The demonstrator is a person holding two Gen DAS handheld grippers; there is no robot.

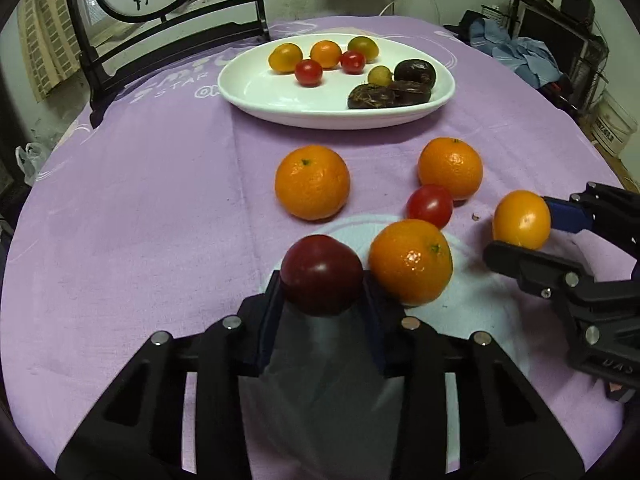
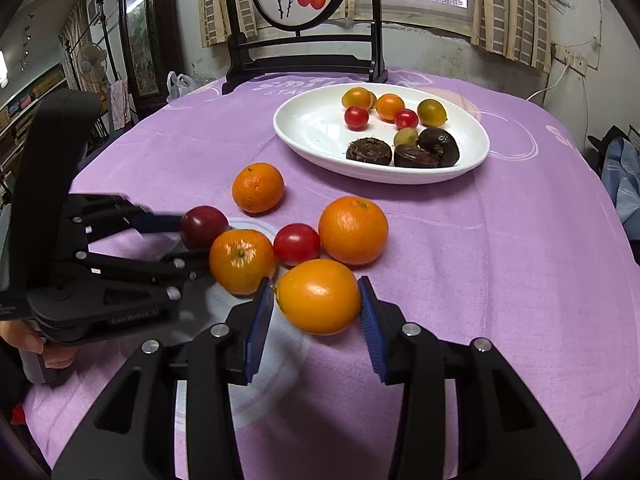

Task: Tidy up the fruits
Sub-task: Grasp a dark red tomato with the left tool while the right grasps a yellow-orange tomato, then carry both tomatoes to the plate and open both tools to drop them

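Between your left gripper's (image 1: 322, 280) blue pads sits the dark red, smooth-skinned round tomato (image 1: 322, 274), pinched on both flanks, so it looks ready to lift. It is low on the purple cloth-covered round table (image 1: 140, 208), at six o'clock of the loose group, and it touches or nearly touches the orange-skinned mandarin (image 1: 410, 262) at its three o'clock. That closeness explains why your grip comes from the near side: the jaws straddle the tomato without shoving its neighbour.

Your right gripper (image 2: 318, 300) pinches the glossy yellow-orange tomato (image 2: 319, 296), blue ribbed pads against its two sides, at six o'clock of the same group in the right wrist view. I judge both fruits are taken together so that one trip clears two pieces.

Around them lie a bright red small tomato (image 2: 297, 243) in the middle, a second mandarin (image 2: 353, 230) at its two o'clock and a third mandarin (image 2: 258, 187) at its eleven o'clock, all apart from your fingers and untouched.

Farther off, at twelve to one o'clock, the white oval ceramic dish (image 2: 312, 136) already holds small red, orange and greenish tomatoes on its far side and dark brown wrinkled fruits (image 2: 400, 152) on its near right. That sorting by kind suggests your two tomatoes belong with the tomato cluster, and the bare left part of the dish leaves room for the mandarins.
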